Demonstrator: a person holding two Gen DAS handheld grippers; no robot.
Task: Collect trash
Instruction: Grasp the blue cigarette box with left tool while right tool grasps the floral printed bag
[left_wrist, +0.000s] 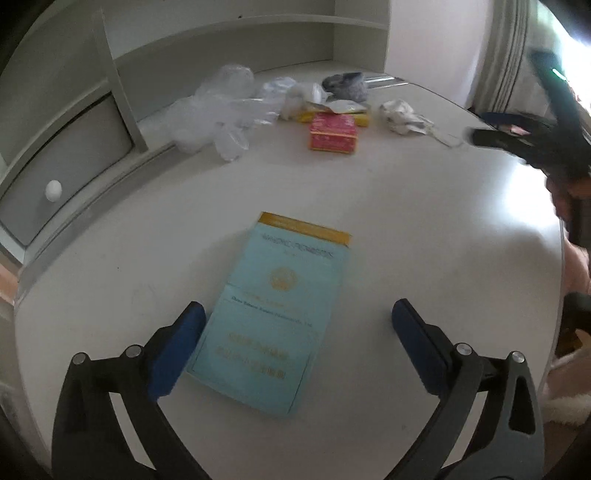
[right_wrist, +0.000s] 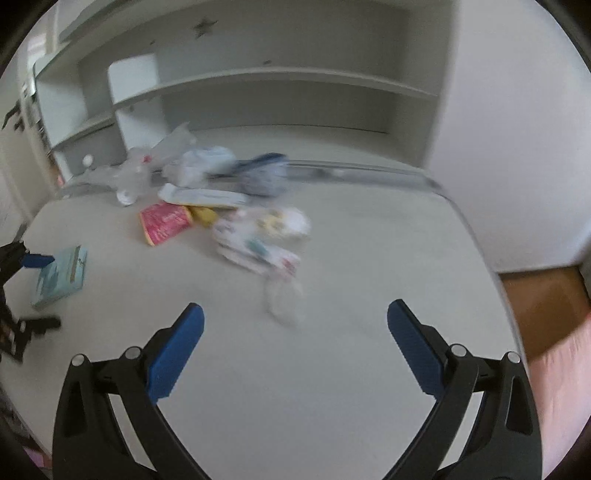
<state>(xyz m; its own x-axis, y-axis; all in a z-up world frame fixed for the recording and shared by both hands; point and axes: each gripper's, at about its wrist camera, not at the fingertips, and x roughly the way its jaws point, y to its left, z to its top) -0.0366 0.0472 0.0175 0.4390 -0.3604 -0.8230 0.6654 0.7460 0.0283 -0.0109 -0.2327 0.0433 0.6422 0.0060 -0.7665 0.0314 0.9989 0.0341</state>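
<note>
Two claws, left claw (left_wrist: 298, 325) and right claw (right_wrist: 295, 325), both spread wide; one blue booklet (left_wrist: 273, 314), one red box (left_wrist: 333, 132).

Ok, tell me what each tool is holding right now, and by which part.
Nothing is held. The left tool is open, its fingers either side of the near end of the light blue box without closing on it. The right tool is open over bare desk.

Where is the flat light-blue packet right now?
The flat light-blue packet lies alone on the white desk, between the open left gripper fingers, nearer than the red box.
</note>
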